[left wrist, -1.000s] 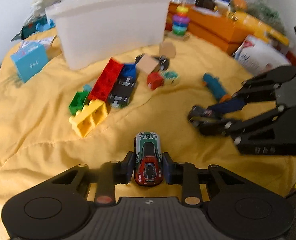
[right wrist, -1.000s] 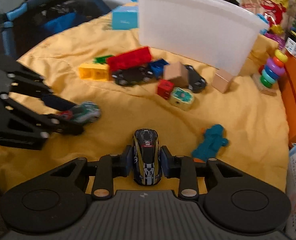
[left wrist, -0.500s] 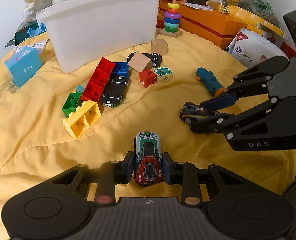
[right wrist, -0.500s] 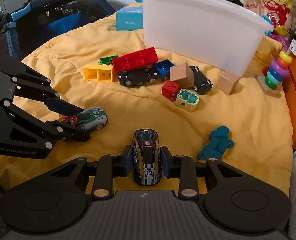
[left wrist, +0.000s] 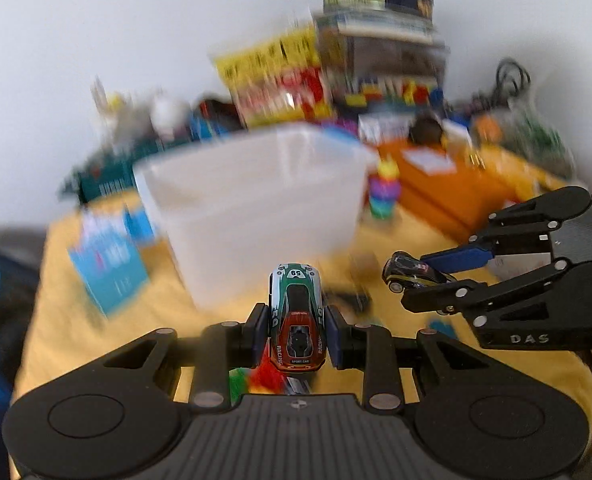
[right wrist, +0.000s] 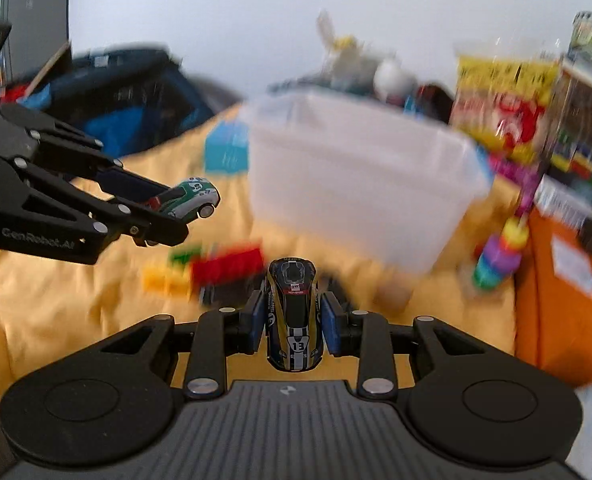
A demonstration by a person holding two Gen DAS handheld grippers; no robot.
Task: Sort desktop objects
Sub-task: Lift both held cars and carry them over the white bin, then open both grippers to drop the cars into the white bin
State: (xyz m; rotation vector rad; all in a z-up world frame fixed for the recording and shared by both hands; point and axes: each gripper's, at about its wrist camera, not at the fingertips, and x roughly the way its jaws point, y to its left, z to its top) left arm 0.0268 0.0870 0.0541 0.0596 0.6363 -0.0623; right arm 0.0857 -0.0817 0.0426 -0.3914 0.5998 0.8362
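I held both tongs closed, the left [left wrist: 295, 330] on the green car [left wrist: 296, 316] and the right [right wrist: 292, 328] on the black car [right wrist: 294, 316], aimed at the bin [left wrist: 252, 208] at twelve o'clock for dropping them in.

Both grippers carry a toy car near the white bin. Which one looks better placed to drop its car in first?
Probably the left, narrowly. The left gripper, shut on the green and red car, points straight at the white bin. The right gripper, holding the black and yellow car, has the bin off to its right. Blur limits certainty.
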